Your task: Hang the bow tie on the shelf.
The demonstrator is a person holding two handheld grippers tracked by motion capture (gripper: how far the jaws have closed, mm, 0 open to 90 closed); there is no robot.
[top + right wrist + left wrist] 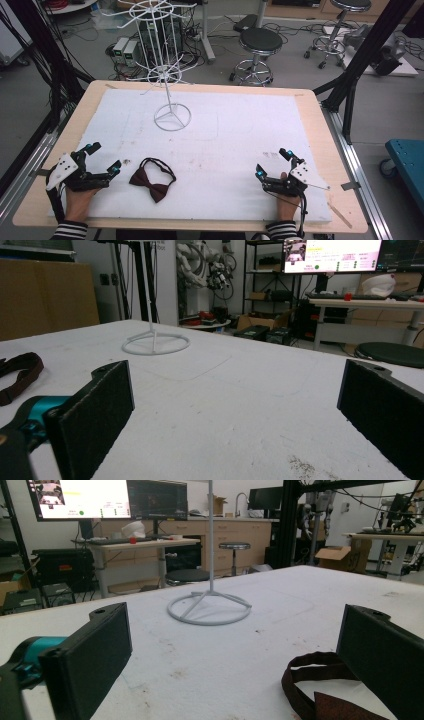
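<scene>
A dark red bow tie (152,181) with a looped black strap lies flat on the white mat (240,125) near the front left. Just left of it rests my left gripper (103,158), open, with nothing between its jaws. In the left gripper view the bow tie's strap (312,675) curls beside the right jaw. My right gripper (272,162) sits open at the front right, well apart from the tie; the right gripper view catches the strap (20,372) at its far left. A white wire display stand (169,75) rises from a ring base (209,609) (155,344) at the mat's back centre.
The mat covers a wooden table (320,125). Behind the table stand two stools (260,47), cables and black frame posts (367,55). A blue cart (407,157) is off the right side. The mat shows faint smudges (300,466).
</scene>
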